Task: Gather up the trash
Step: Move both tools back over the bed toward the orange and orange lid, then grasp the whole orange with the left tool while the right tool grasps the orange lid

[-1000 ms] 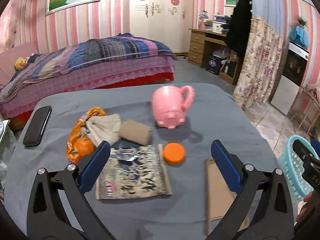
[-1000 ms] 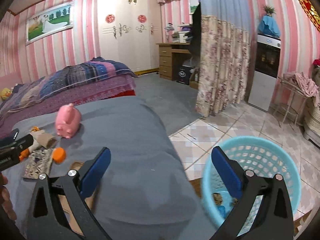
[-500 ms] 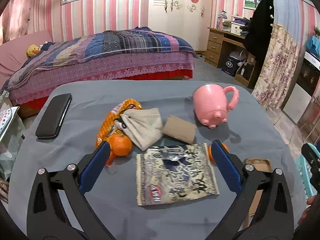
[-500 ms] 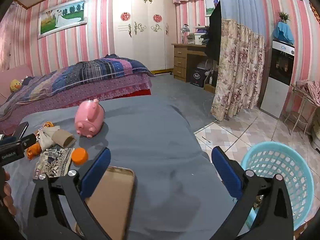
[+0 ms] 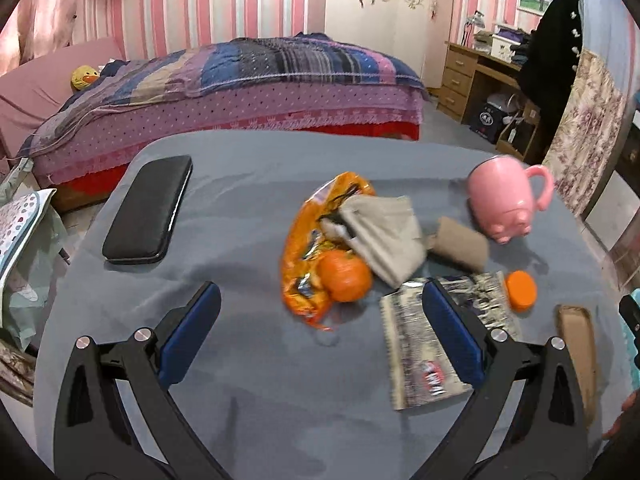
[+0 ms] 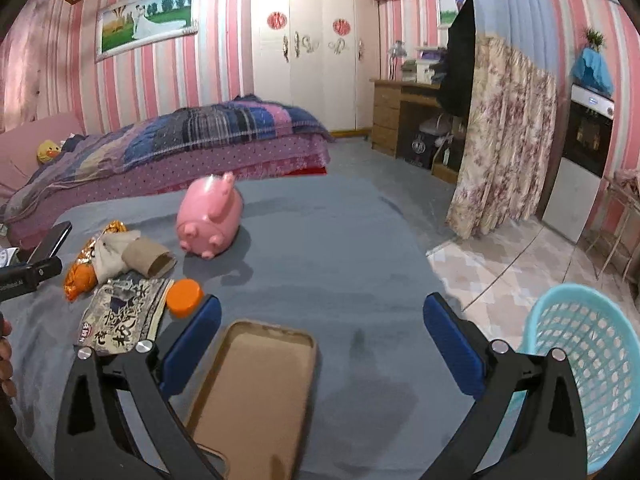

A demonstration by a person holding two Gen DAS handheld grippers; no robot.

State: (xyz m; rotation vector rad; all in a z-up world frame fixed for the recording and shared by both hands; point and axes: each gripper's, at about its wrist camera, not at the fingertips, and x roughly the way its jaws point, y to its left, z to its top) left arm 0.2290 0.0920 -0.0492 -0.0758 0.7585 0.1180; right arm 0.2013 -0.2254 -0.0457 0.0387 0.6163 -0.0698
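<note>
Pink-striped walls (image 6: 132, 80), a quilted bed (image 5: 248, 80), white wardrobe (image 6: 316, 52), wooden desk (image 5: 472, 76), tiled floor (image 6: 500, 268).

Left gripper (image 5: 320, 340): jaws spread wide, nothing between the blue pads (image 5: 191, 336), hovering, tilted down. Right gripper (image 6: 322, 344): also wide open, empty, held low and pointing forward. Left gripper's black body shows at the left edge of the right wrist view, with part of a hand (image 6: 6, 356) below it. Fingertip of the other hand (image 5: 624, 420) at the right edge of the left wrist view.
</note>
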